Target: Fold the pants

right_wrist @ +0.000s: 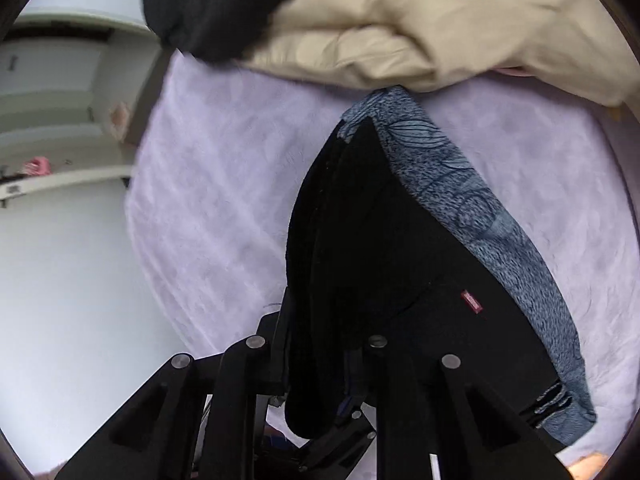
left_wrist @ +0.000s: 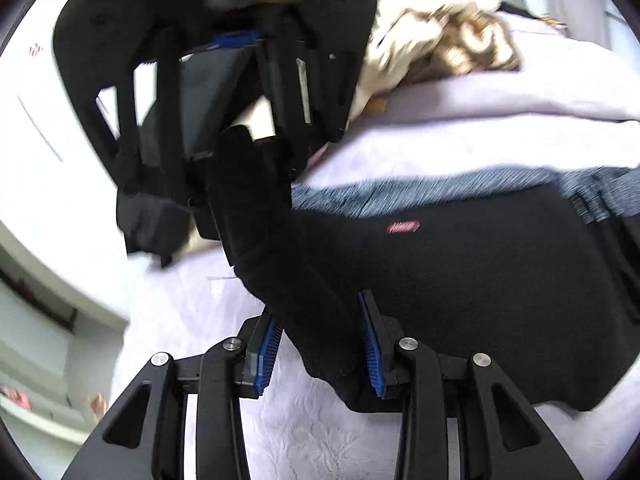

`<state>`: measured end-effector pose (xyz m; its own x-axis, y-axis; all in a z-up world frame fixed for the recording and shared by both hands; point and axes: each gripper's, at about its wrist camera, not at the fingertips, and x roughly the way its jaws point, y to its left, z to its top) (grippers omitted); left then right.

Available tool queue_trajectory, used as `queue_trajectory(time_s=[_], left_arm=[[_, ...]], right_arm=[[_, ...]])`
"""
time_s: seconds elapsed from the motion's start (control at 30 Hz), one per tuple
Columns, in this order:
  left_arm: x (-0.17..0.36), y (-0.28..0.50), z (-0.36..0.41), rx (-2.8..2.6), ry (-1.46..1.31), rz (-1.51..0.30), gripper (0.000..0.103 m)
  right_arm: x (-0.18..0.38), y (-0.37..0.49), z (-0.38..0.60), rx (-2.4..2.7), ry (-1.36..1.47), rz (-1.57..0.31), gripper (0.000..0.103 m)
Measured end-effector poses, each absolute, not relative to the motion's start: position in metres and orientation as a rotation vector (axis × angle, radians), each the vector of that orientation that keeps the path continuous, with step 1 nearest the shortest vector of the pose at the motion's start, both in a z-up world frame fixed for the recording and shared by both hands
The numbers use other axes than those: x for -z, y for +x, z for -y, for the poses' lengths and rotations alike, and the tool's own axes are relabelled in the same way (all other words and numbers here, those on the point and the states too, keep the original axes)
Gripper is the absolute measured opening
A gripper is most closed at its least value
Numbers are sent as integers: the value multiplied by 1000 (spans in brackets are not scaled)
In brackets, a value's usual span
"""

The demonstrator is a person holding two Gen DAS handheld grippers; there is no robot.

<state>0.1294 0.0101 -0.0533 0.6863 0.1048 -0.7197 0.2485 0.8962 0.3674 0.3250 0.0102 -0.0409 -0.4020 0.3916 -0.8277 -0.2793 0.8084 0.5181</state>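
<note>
Clamping black pants (left_wrist: 460, 288) on the bed (left_wrist: 320, 440), left tool (left_wrist: 320, 344) and right tool (right_wrist: 320, 360) both grip folded cloth.

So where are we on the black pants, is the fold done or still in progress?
In progress. The black pants already lie partly doubled on the lilac bedspread, over a blue patterned garment. The left gripper is clamped on a thick bunch of their fabric, and the right gripper is closed on another edge. Left to do: lay that held fabric down flat and let go.
</note>
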Motion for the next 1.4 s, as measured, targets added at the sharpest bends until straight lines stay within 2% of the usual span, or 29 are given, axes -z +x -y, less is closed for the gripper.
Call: queue_trajectory(time_s=[0.27,0.43,0.57,0.7,0.8,0.9,1.0,1.07,1.23,1.3,1.4], left_arm=[[-29,88,68,273,452,-646,38],[-54,56,145,452,468,-599,38],[-40,31,216,591,508,-616,38],[6,9,280,695,578,-684,38],[47,6,303,704,629,-797,38],[71,6,310,690,686,-879,38],[65,6,296,715,692,-905,53],[57,5,284,737,679,-927,60],[32,4,246,685,568,-979,60],[25,26,223,553,526,-990,60],[28,71,196,364,499,-1020,60]], right_arm=[[-35,283,164,-743,567,-1528,19],[-51,225,301,-642,805,-1329,19],[-30,167,399,-512,926,-1236,19],[29,115,473,-372,1018,-1218,19],[79,96,495,-303,1027,-1279,19],[116,84,513,-290,1102,-1301,19],[124,79,513,-299,1121,-1276,19],[122,68,515,-279,1088,-1284,19],[114,57,503,-206,922,-1327,19],[112,62,500,-156,885,-1353,21],[96,66,498,-48,789,-1397,32]])
